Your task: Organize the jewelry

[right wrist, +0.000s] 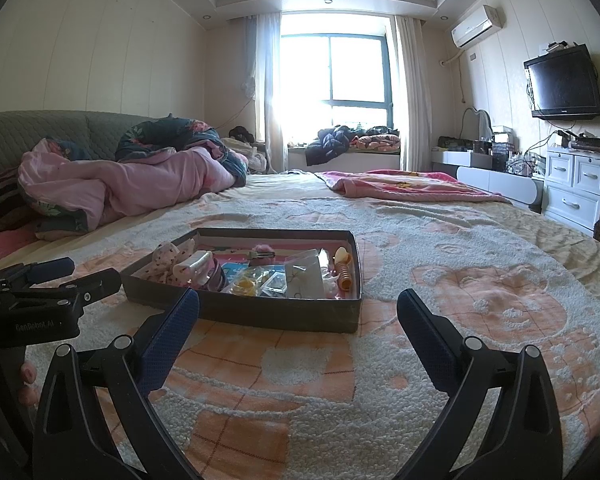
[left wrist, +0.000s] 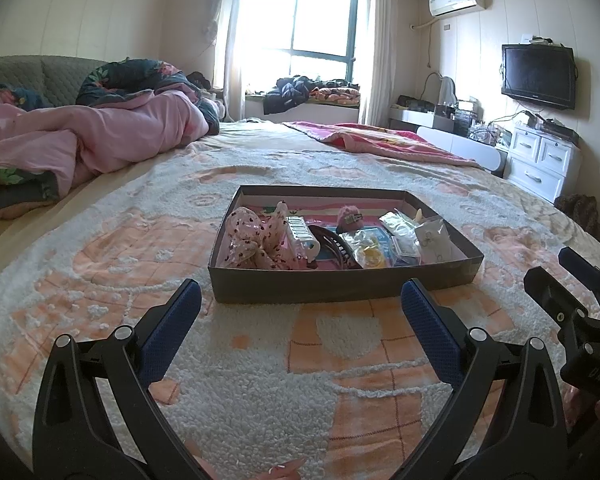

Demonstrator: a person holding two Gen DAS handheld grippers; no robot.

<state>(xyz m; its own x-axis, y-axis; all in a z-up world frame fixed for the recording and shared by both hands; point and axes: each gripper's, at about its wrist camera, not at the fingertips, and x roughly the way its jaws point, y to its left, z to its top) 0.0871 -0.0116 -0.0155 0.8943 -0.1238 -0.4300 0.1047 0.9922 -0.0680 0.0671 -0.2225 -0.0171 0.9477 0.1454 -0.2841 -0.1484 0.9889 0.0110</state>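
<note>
A shallow dark cardboard box [left wrist: 340,286] sits on the bedspread, holding hair accessories and jewelry: a pink spotted scrunchie [left wrist: 252,236], a dark comb [left wrist: 334,246], a fuzzy pink clip [left wrist: 350,216] and clear packets [left wrist: 432,236]. My left gripper [left wrist: 300,304] is open and empty, just in front of the box. In the right wrist view the box [right wrist: 284,312] lies ahead to the left, with an orange claw clip [right wrist: 344,274] inside. My right gripper [right wrist: 298,312] is open and empty, in front of the box's right corner. The left gripper [right wrist: 48,276] shows at far left.
The box rests on a fluffy white and peach bedspread [left wrist: 260,380]. A heaped pink quilt [left wrist: 100,136] lies at back left, a pink blanket [left wrist: 380,140] at back right. White drawers [left wrist: 540,160] and a wall TV [left wrist: 538,76] stand right of the bed.
</note>
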